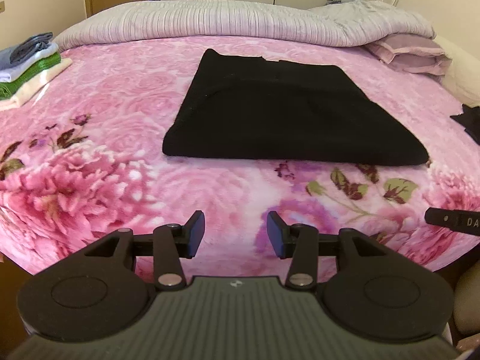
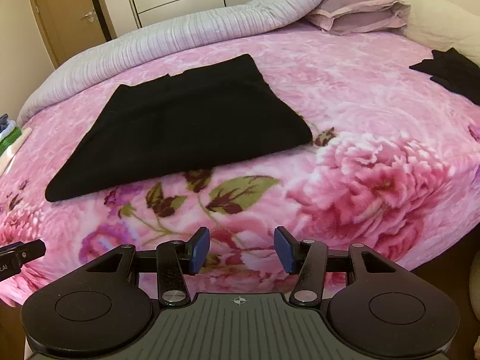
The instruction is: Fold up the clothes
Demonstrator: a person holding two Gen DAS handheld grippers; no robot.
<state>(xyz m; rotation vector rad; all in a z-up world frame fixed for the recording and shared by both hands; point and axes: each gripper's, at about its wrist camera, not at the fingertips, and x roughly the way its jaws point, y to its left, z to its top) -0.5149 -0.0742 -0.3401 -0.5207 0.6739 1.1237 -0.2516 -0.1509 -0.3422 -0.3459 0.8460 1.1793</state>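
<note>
1. Left gripper (image 1: pixel 236 234) — black linkage arms, blue rubber pads, jaws parted wide, nothing between them. It hangs over the near edge of the bed, well short of the garment.

2. Right gripper (image 2: pixel 242 250) — same build, blue pads (image 2: pixel 201 249), jaws likewise spread and empty. It sits beside its partner, whose black tip (image 2: pixel 22 252) shows at its left.

3. Black garment (image 1: pixel 270 111) — ahead of both grippers, slightly left of the right one. Soft matte knit, lying flat as a rough rectangle with a rounded fold along the near edge; layers visible at the far corner. Judged folded at least once, so the step in hand looks like a pause between folds, or a finished piece awaiting transfer.

4. Next move, as judged: each gripper must reach forward to a near corner and pinch through all the layers — thick cloth may slip from shallow bites.

5. Blanket (image 1: pixel 120 150) — plush pink fleece, floral print, under everything.

6. Stack of folded clothes (image 1: pixel 27 66) — far left; grey, white, green, cream.

7. Second black item (image 2: pixel 450 72) — far right, crumpled, apparently unfolded.

8. Ribbed quilt (image 1: pixel 210 21) and lilac pillow (image 2: pixel 357 12) — beyond the garment.
</note>
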